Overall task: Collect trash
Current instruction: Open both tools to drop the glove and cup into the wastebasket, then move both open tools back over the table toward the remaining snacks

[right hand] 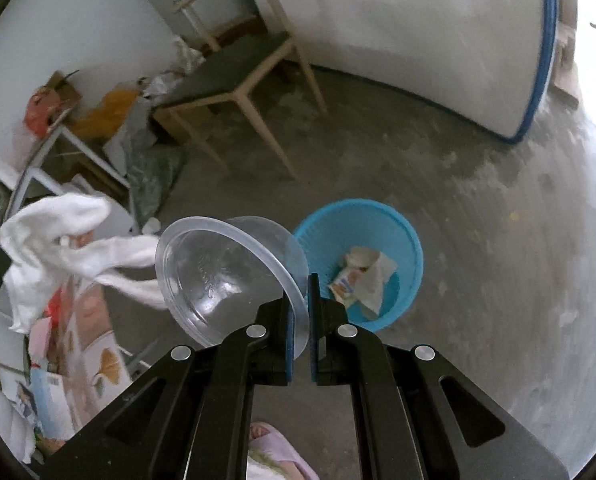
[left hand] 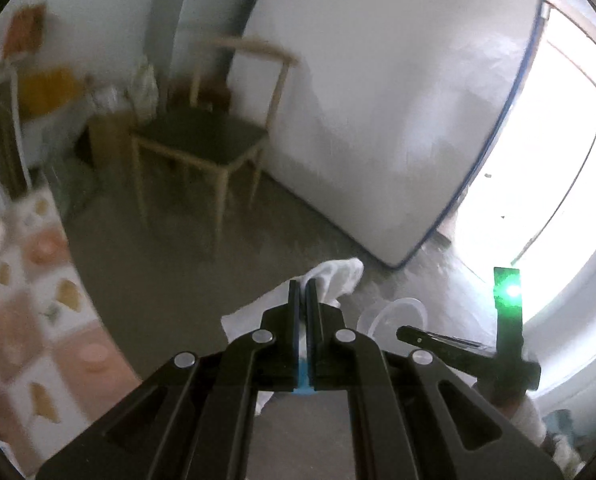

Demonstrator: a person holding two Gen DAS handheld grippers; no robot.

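Far left, cluttered table [right hand: 37, 152], boxes and bags, blurred. Left tongs [left hand: 306, 292] clamped together on a limp white cloth [left hand: 334, 280], soft, crumpled, draping both sides of the blades. Wooden chair [right hand: 233, 76] with dark seat, centre far. Right tongs [right hand: 302, 288] pinched on the rim of a clear plastic bowl [right hand: 221, 276], round, thin-walled, glossy, tilted on edge. Just right and beyond it, blue woven-look bin [right hand: 362, 224] on the rough concrete floor [right hand: 478, 220], paper scraps already inside. Step, by my reading: carrying both items to the bin. Next calls for moving over its mouth, then parting the tongs.
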